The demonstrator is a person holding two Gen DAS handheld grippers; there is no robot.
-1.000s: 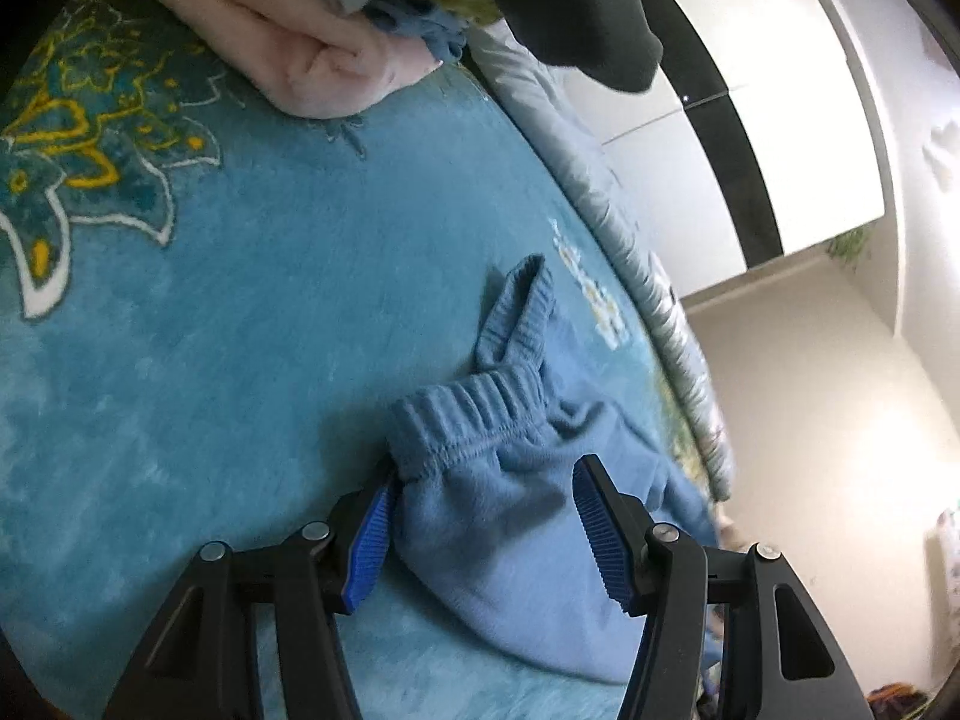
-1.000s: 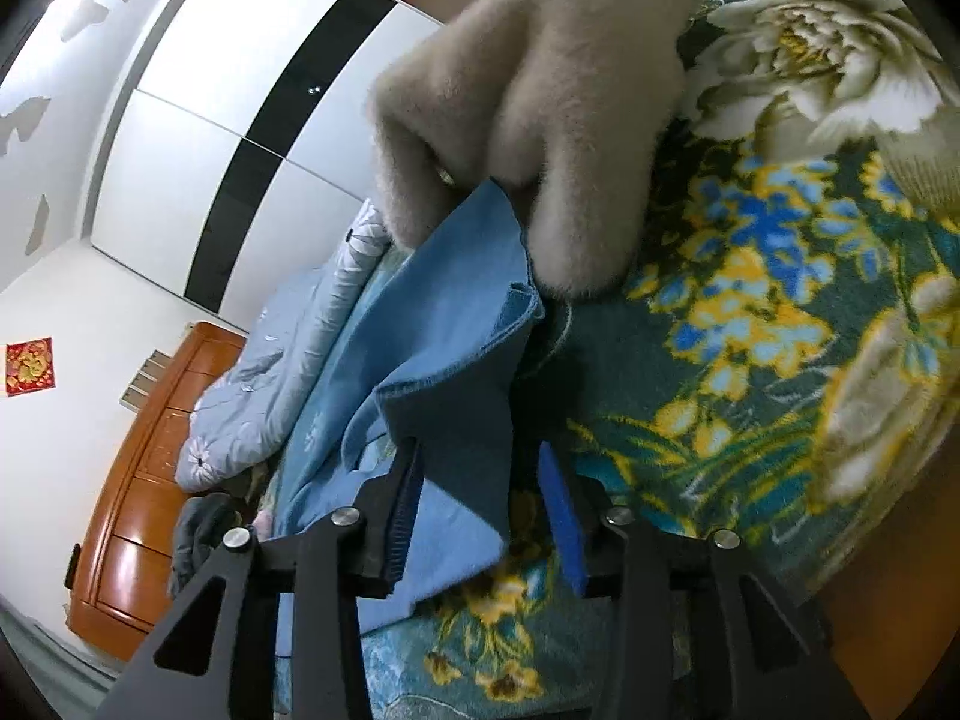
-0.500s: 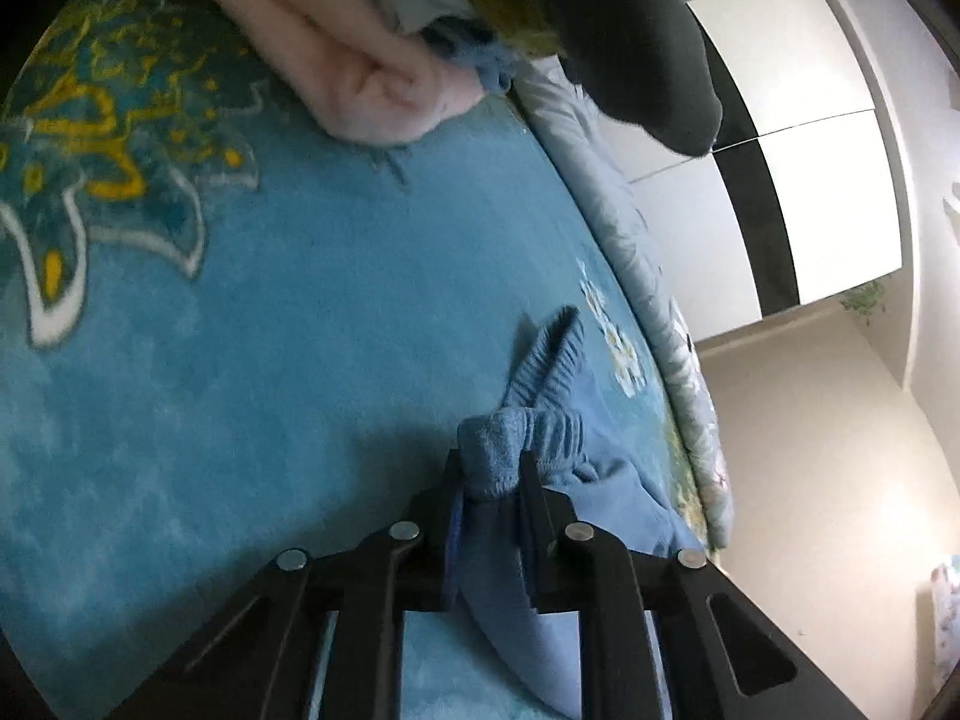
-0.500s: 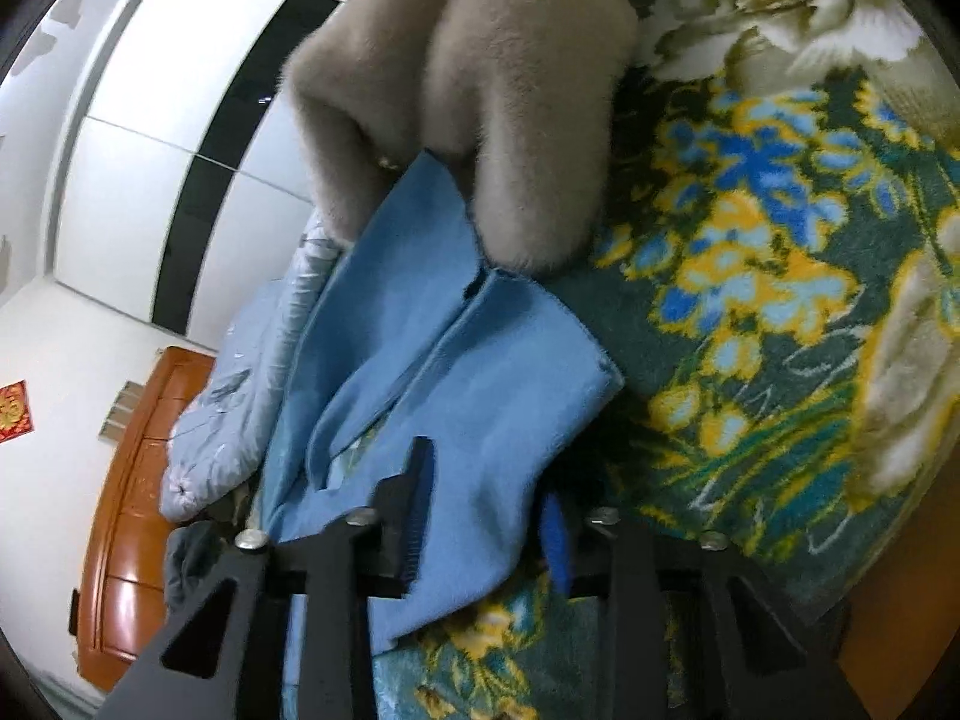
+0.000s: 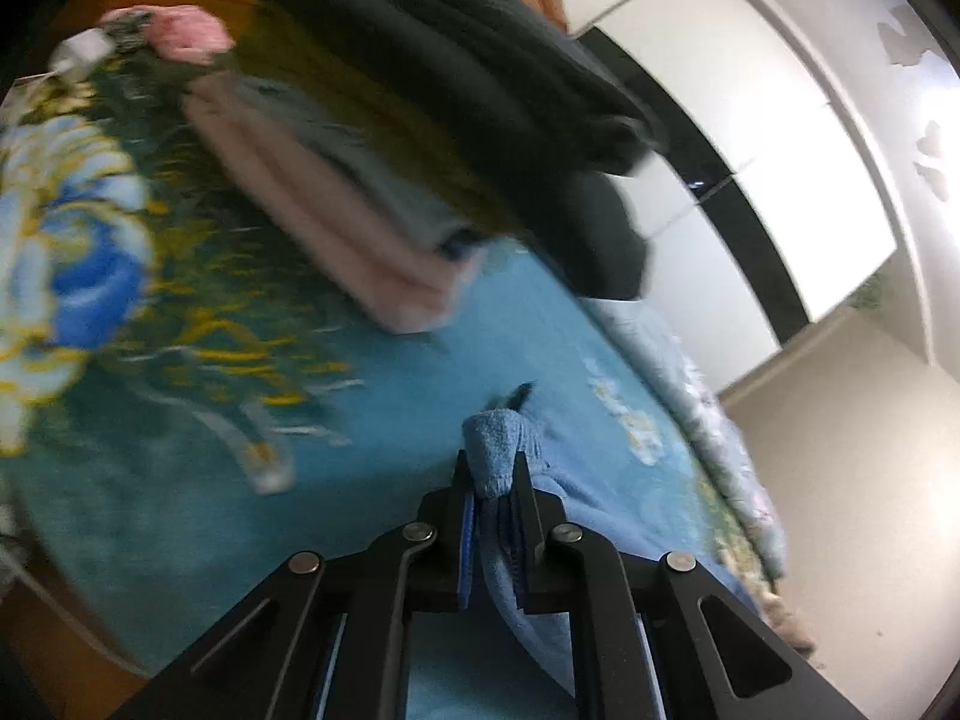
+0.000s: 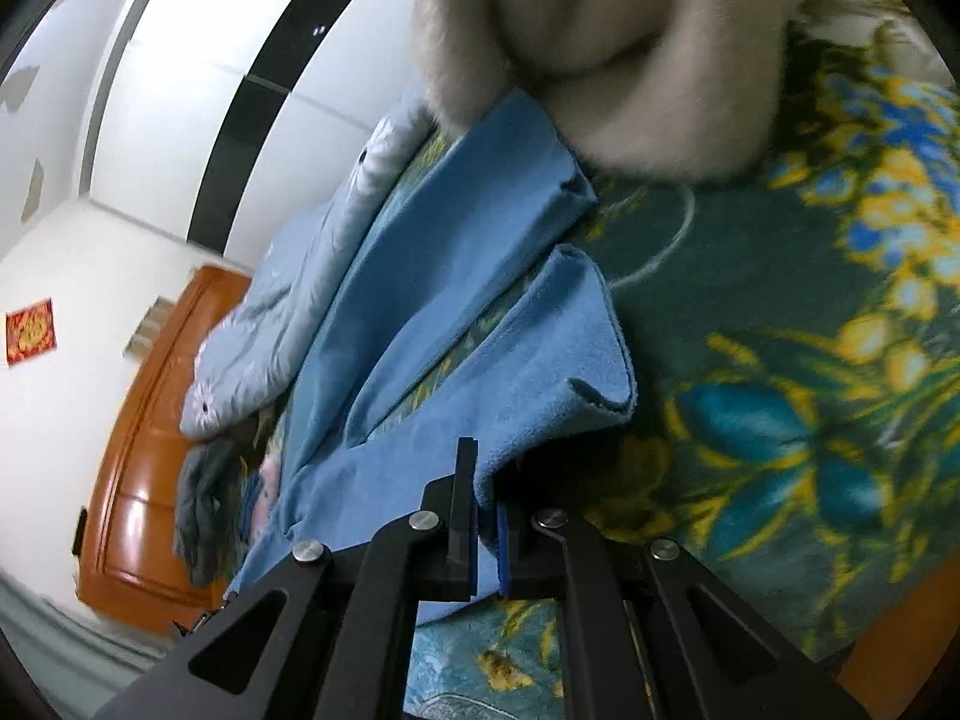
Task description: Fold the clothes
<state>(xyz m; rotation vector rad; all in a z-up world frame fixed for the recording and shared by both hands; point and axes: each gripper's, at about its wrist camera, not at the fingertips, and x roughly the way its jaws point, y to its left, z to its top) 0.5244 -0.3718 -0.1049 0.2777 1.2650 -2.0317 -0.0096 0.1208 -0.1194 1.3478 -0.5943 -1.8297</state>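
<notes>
Bedroom setting: bed covered by a teal floral blanket (image 5: 180, 480), white wardrobe with a black stripe (image 5: 780, 192) behind it.

Item 1, blue trousers (image 6: 432, 360). Soft light-blue garment lying on the blanket, partly lifted at both gripped ends. In the right wrist view two leg lengths run away from the camera; the nearer leg end is doubled over with a folded corner near the frame's middle, the farther leg end reaches up to a beige fluffy garment (image 6: 630, 60) and touches it. In the left wrist view the gathered elastic waistband (image 5: 495, 447) stands bunched above the fingertips, the rest of the cloth trailing down to the right.

Item 2, left gripper (image 5: 492, 483). Black frame, blue pads. Jaws drawn narrow, pinching the waistband, which sticks up between them.

Item 3, right gripper (image 6: 486, 501). Same build. Jaws drawn narrow, clamped on the edge of the nearer trouser leg; cloth passes between the pads.

Item 4, pile of folded clothes (image 5: 372, 192). On the blanket, well apart from the trousers in the left wrist view; pink layer at the bottom, grey and olive layers above, a dark garment (image 5: 480, 60) on top. Blurred.

Item 5, pale floral quilt (image 6: 282, 312). Heaped along the far edge of the bed, just beside the trousers.

Item 6, orange wooden headboard (image 6: 150, 450), with a red wall picture (image 6: 30, 331) to its left.
</notes>
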